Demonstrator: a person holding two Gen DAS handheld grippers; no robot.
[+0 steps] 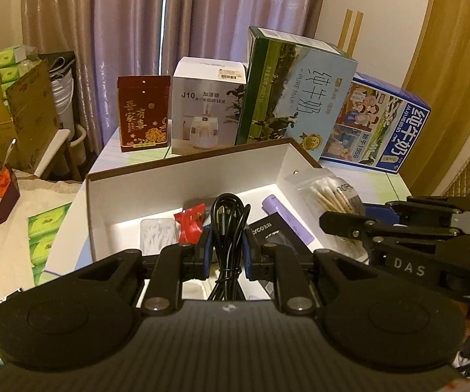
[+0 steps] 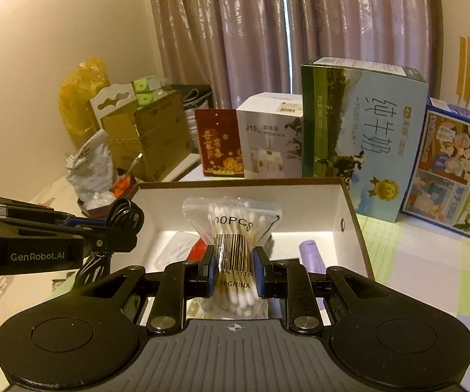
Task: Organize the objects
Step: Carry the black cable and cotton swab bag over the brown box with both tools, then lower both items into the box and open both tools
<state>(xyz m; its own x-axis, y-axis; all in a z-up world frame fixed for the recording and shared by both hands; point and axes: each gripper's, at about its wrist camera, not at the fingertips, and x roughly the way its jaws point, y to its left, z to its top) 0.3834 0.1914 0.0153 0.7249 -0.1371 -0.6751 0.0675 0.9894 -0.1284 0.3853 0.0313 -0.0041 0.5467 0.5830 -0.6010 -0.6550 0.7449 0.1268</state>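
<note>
My left gripper (image 1: 227, 251) is shut on a coiled black cable (image 1: 228, 219), held over the near side of an open white box (image 1: 156, 183). My right gripper (image 2: 234, 269) is shut on a clear zip bag of cotton swabs (image 2: 231, 225), also above the box (image 2: 339, 202). In the left wrist view the swab bag (image 1: 328, 192) and the right gripper (image 1: 349, 225) hang at the box's right wall. The left gripper with the cable (image 2: 124, 219) shows at the left in the right wrist view. Inside the box lie a purple battery (image 1: 284, 217), a red packet (image 1: 191, 225), a clear plastic case (image 1: 156, 232) and a black pack (image 1: 269, 232).
Behind the box stand a red tin (image 1: 143, 114), a white humidifier carton (image 1: 207, 111), a tall milk carton (image 1: 293, 94) and a blue milk carton (image 1: 378, 127). Cardboard boxes (image 1: 16, 114) and green tissue packs (image 1: 43, 228) sit left. A curtain hangs behind.
</note>
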